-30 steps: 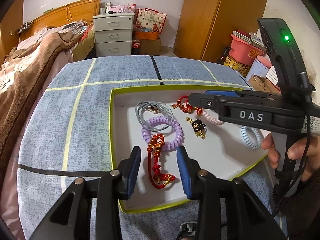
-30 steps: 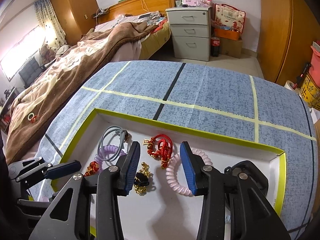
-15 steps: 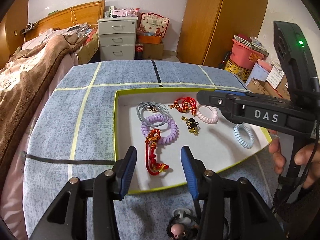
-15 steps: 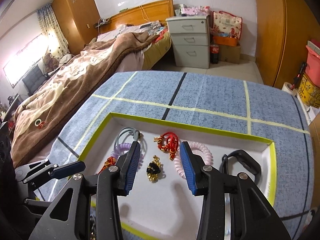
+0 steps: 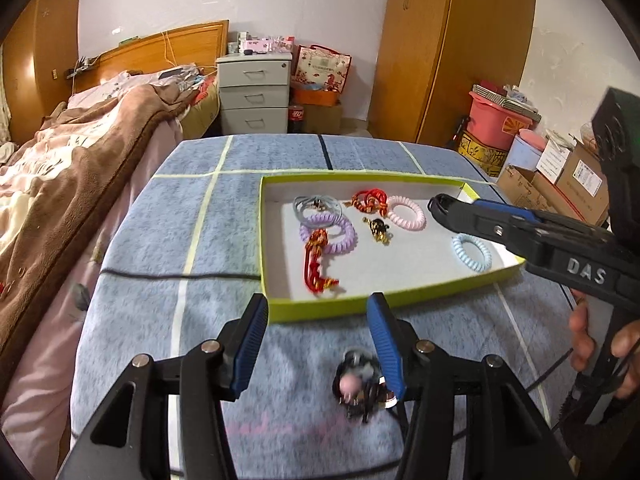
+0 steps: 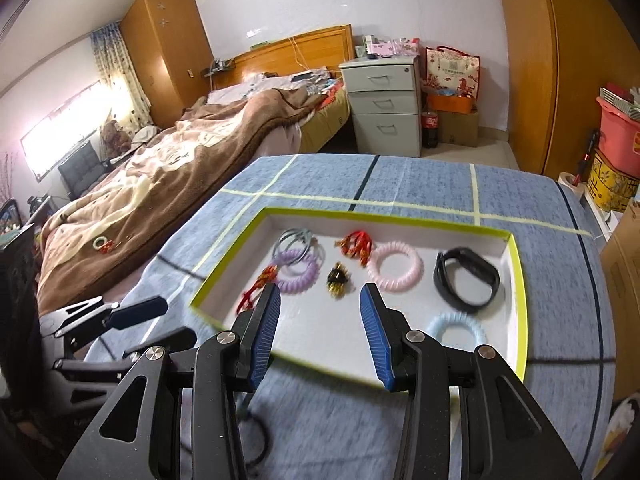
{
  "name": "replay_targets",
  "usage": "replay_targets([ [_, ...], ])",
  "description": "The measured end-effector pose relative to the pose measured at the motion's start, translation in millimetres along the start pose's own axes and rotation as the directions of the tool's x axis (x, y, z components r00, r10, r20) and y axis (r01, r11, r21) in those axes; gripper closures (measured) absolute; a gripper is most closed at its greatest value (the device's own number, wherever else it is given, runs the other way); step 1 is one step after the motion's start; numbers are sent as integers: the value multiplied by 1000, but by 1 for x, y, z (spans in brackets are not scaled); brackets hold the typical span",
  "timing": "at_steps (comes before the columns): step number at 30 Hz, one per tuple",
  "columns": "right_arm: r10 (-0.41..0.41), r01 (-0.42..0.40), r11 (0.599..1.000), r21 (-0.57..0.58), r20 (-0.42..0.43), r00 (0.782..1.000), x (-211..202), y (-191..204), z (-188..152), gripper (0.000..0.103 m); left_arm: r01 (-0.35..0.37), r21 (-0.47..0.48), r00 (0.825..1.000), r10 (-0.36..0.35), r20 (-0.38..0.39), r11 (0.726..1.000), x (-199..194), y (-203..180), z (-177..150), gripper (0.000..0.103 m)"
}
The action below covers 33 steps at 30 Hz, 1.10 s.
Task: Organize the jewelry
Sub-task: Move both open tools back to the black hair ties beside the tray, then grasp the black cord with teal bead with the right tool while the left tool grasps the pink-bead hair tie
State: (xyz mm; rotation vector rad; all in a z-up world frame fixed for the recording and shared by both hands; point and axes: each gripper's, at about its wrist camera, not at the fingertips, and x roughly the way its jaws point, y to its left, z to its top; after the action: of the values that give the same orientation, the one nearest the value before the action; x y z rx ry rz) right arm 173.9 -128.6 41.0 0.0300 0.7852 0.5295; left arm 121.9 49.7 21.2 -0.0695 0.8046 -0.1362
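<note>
Jewelry lay in a lime-edged tray [image 6: 518,280] on the blue table [image 5: 168,240]; both tongs stood wide and empty.

Inside were a purple coil band [image 5: 328,234], a pink coil band [image 6: 395,267], a pale blue coil band [image 5: 471,252], a red cord charm [image 5: 318,266], a black-gold charm [image 6: 338,278] and a black wristband [image 6: 467,278]. The left gripper [image 5: 316,340], its jaws just opened wider, hung before the tray's near edge, beside a blurred dark trinket [image 5: 362,390] on the cloth. The right gripper [image 6: 320,328] held nothing.

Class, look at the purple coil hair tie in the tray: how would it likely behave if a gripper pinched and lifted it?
The purple coil hair tie looks springy, so it probably squashes. It seems light. A red cord overlaps it and might drag along.
</note>
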Motion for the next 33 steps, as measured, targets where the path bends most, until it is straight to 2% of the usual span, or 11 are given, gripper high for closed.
replay_targets([
  [7,-2,2,1000,-16,-26,1000,-9,7,-32,60,-2,-55,1000,3,12,999,-12,15,-24,49],
  [12,20,-22,999,-26,-72,997,-5,13,-55,60,-4,-87,1000,5,10,996,-17,26,-38,49],
  [16,22,-31,997,-76,-122,992,9,27,-69,60,-15,-109,1000,15,4,994,-21,35,-49,49],
  [27,63,-97,976,-193,-173,983,29,58,-75,60,-16,-151,1000,15,-2,988,-24,51,-59,49],
  [33,37,-91,966,-243,-215,976,42,65,-78,59,-18,-167,1000,17,-11,986,-22,56,-61,49],
])
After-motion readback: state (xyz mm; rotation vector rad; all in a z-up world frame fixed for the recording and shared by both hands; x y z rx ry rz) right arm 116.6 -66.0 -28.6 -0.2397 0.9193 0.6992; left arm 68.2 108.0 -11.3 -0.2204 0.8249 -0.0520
